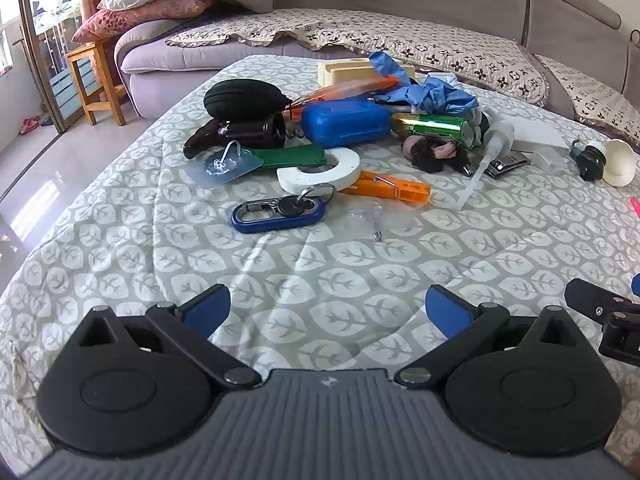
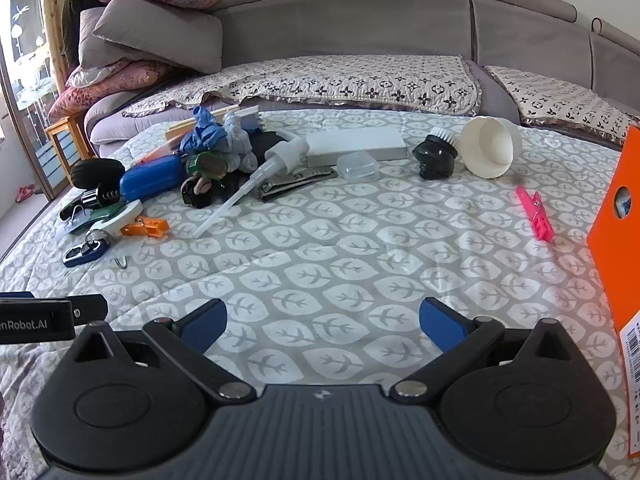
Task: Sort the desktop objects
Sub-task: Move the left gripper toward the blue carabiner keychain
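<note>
Both hand-held grippers sat released, jaws spread wide, nothing between the pads. Left hand-held gripper (image 1: pixel 328 308) and right hand-held gripper (image 2: pixel 323 320) both hovered over bare leaf-print quilt (image 2: pixel 360 280) on the bench, well short of the clutter.

Landmark: blue case (image 1: pixel 345 122), mid-pile.
- Black pouch (image 1: pixel 244 96) just behind-left of it; dark bottle (image 1: pixel 256 130) touching its left end.
- Green can (image 1: pixel 436 126) lay on its side just right of it, with crumpled blue gloves (image 1: pixel 432 94) behind the can.
- White ring (image 1: pixel 320 170) in front of it, resting over a green flat handle (image 1: pixel 288 158); clear hook pad (image 1: pixel 226 164) at the handle's left end.
- Orange clip (image 1: pixel 392 188) front-right of it, touching the ring's edge.
- Blue keychain (image 1: pixel 280 210) with keys nearer the camera, apart from the ring.
- White pump nozzle (image 2: pixel 256 178) right of the can, tube pointing toward the camera.
- Well right of it: nail clipper (image 2: pixel 296 182), clear small case (image 2: pixel 357 166), white flat box (image 2: pixel 356 144), black brush head (image 2: pixel 436 156) touching a white cup (image 2: pixel 492 146) on its side.
- Pink clip (image 2: pixel 534 212) far right, alone; orange box (image 2: pixel 616 248) stood upright at the right edge.

Sofa (image 2: pixel 360 32) behind the bench.
</note>
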{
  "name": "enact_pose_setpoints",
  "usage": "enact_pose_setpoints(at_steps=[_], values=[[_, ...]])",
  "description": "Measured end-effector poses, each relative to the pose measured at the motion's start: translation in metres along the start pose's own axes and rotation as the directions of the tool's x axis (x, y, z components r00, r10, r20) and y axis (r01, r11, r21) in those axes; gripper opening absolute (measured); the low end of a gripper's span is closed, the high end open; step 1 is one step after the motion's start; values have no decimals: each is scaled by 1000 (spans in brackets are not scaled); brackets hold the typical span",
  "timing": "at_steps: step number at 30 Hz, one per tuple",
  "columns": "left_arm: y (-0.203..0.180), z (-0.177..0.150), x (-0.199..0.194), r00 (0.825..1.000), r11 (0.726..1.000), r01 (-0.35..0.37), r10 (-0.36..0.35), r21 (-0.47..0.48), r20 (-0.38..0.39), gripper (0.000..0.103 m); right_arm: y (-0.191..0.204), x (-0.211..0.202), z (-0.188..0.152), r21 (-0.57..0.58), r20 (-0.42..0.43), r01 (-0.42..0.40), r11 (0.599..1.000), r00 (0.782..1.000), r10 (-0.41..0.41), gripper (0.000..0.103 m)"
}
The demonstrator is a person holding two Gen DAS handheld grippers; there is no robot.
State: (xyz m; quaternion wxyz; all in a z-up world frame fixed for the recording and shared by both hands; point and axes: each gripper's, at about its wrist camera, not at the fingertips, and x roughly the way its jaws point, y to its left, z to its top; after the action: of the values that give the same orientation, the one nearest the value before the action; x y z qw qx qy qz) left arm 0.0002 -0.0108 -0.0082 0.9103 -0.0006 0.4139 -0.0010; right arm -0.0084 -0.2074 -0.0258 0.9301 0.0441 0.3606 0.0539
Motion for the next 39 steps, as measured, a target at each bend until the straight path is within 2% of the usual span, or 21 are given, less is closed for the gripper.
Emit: enact_pose_setpoints(at_steps=[17,26,33,39], values=[[4,1,1,1000,1000,7,-7,-3,-16,103,2,1,-1,2,-5,-5,1000,1000,5,103],[13,2,2,1000,1000,-16,16,-8,-10,103,7,6,-1,-8,-16,-17,1000,1000,16,103],[26,11,1,999,999,-39,40,-17,32,103,10,12,-1,-9,-26,-25,1000,999,25,103],[31,21,7,998,1000,-30,30,-1,56,103,11,14,-2,-10,-29,-29,1000,999,29,103]])
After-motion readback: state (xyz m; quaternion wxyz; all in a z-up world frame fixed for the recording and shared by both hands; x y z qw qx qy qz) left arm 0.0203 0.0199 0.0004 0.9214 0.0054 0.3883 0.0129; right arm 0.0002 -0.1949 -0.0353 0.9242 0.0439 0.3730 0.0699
